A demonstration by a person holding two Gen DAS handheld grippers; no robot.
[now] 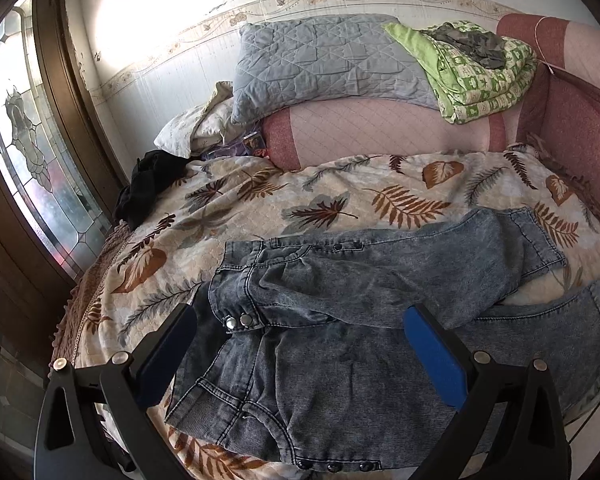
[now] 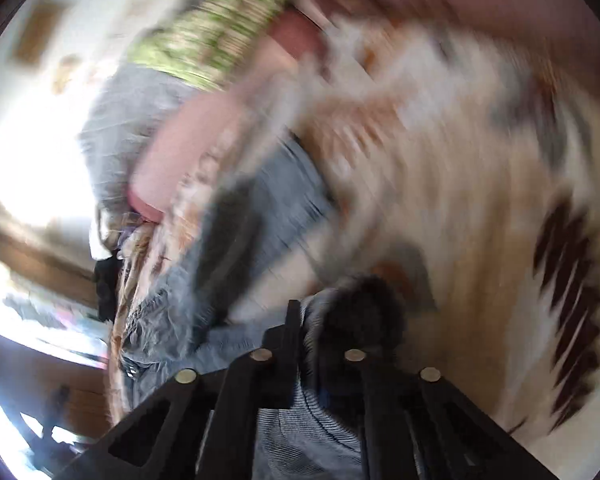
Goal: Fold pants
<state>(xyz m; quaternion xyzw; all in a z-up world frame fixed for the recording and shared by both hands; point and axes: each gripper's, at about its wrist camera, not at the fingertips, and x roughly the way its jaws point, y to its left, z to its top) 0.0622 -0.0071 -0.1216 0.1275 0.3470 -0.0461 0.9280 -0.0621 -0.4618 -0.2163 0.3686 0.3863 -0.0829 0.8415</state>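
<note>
Denim pants (image 1: 340, 320) lie beneath the wide-spread left claw (image 1: 300, 320).

Free room and obstacles on the bed.
Bare leaf-print bedspread (image 1: 260, 200) is lying open beyond the jeans (image 1: 340, 320); a black garment (image 1: 140, 188) is crowding its left edge, while pillows (image 1: 320, 64) and a green blanket (image 1: 480, 76) are blocking the far side.

From my left wrist view, my left gripper (image 1: 300, 344) stands wide apart at the bottom of the frame, over faded blue-grey denim pants (image 1: 380, 300) crumpled on the leaf-patterned cream bedspread (image 1: 260, 200); a grey quilted pillow (image 1: 320, 64) sits at upper centre.
</note>
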